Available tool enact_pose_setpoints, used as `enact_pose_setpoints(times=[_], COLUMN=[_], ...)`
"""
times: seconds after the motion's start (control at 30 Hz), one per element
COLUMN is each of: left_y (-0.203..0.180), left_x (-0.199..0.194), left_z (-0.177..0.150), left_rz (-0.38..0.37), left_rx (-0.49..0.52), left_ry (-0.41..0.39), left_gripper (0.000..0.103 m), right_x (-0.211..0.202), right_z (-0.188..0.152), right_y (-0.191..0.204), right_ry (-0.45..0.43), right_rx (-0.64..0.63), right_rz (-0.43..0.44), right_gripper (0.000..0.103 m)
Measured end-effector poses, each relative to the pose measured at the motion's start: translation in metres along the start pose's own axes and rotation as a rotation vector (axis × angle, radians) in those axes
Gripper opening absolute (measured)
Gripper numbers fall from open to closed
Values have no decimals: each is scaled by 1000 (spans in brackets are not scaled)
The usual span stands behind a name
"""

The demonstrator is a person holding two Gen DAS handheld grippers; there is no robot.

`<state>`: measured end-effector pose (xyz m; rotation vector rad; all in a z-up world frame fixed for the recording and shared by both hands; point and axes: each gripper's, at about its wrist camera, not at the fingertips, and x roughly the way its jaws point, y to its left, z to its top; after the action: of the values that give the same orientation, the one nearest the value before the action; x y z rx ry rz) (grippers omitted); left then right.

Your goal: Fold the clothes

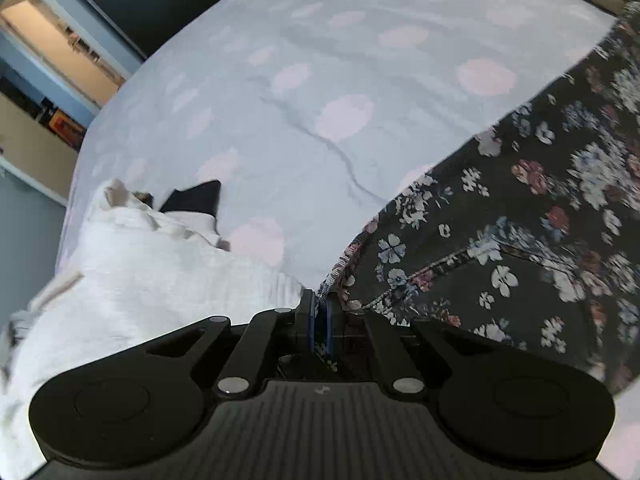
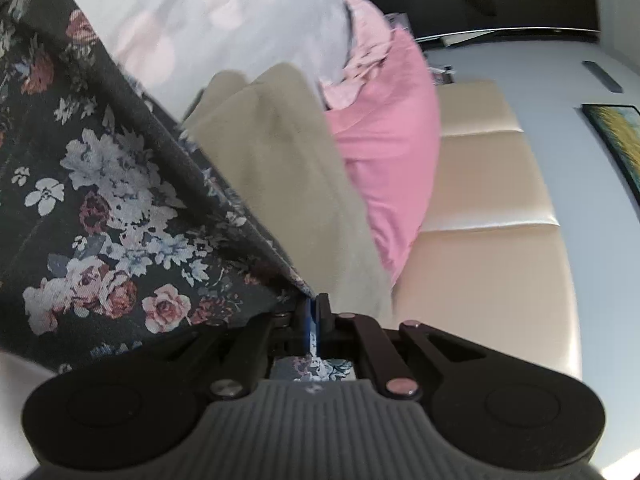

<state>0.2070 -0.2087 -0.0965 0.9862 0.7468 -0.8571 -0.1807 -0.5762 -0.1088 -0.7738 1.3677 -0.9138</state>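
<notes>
Both grippers pinch the dark floral garment (image 1: 520, 240): the left gripper (image 1: 320, 308) and right gripper (image 2: 314, 308) each have jaws closed on an edge, apparently lifting it over the spotted bedsheet (image 1: 320, 80), beside a beige cloth (image 2: 280, 160).

The right gripper (image 2: 316, 304) had its jaws closed on the edge of the dark floral garment (image 2: 104, 184), which spread away to the left over the pale spotted bedsheet (image 2: 192, 4). Just beside that garment's right edge lay a beige garment (image 2: 288, 168), with a pink garment (image 2: 388, 148) touching its far side. Beyond them ran the cream padded headboard (image 2: 488, 208) at the bed's edge.
</notes>
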Motion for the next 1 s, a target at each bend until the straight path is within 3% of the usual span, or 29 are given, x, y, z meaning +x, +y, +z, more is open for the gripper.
enact_pose_setpoints(times=[0.1,0.2,0.27,0.33,0.43,0.57,0.63,0.73,0.93,1.0], left_y=[0,5,10,14,21,15,7,-6,-17,-18], left_x=[11,5,-10,-26,-51,-79,-87,-93,-73,-71], left_z=[-4,-8,-14,-21,-32,-49,-58,-70,-84,-88], left_rz=[4,5,7,13,22,20,14,10,20,29], left_rx=[-27,-90,-133,-168,-221,-225,-214,-204,-242,-251], left_ry=[-6,-62,-102,-144,-206,-213,-195,-170,-75,-56], left_gripper=[10,22,34,44,45,46,46,46,46,46], right_x=[8,10,9,12,0,-9,-8,-2,12,19], right_z=[8,10,8,5,-17,-57,-81,-113,-176,-183], right_y=[3,-2,-10,-28,-60,-98,-109,-99,-77,-67], right_ry=[8,17,14,12,12,26,39,70,136,142], right_rx=[24,68,113,195,413,759,934,1161,1608,1675], right_rz=[-3,0,17,51,114,211,263,323,441,476], right_gripper=[6,32,35,44,52,54,49,36,35,35])
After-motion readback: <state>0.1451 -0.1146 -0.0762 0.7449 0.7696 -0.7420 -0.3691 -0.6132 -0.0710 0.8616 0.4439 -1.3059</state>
